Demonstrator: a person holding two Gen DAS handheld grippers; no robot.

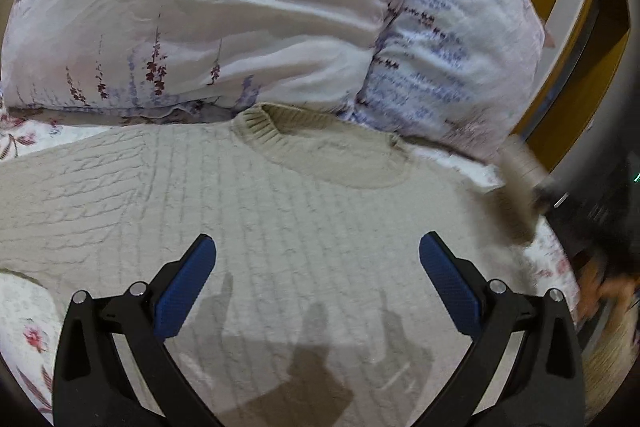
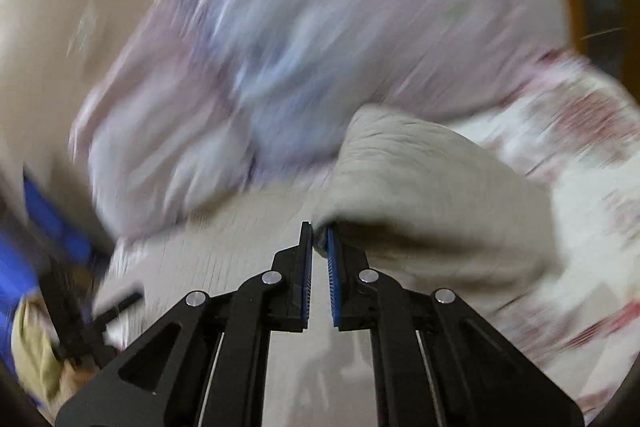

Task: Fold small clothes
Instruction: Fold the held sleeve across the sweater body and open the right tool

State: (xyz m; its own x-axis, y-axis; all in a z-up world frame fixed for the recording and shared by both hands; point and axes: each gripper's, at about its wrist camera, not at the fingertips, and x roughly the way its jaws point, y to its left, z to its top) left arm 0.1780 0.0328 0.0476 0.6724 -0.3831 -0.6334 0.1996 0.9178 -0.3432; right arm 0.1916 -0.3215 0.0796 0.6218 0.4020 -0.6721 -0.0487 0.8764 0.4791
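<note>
Sweater: we see the cream cable-knit sweater (image 1: 304,211) lying flat on the bed (image 1: 28,339), collar toward the floral pillows (image 1: 224,11).
Left gripper (image 1: 318,251): fingers spread wide, holding nothing, hovering over the sweater.
Right gripper (image 2: 319,239): fingers pinched on a sweater sleeve (image 2: 420,187), lifted; our view's blurry.

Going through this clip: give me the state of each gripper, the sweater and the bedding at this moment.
Left gripper: open, empty, above the sweater's body.
Right gripper: shut on a fold of sweater, lifted off the bed.
Sweater: cream cable knit, body spread flat, collar toward the pillows, one side raised.
Pillows: piled behind the collar.
Bedsheet: floral, under the sweater.
</note>
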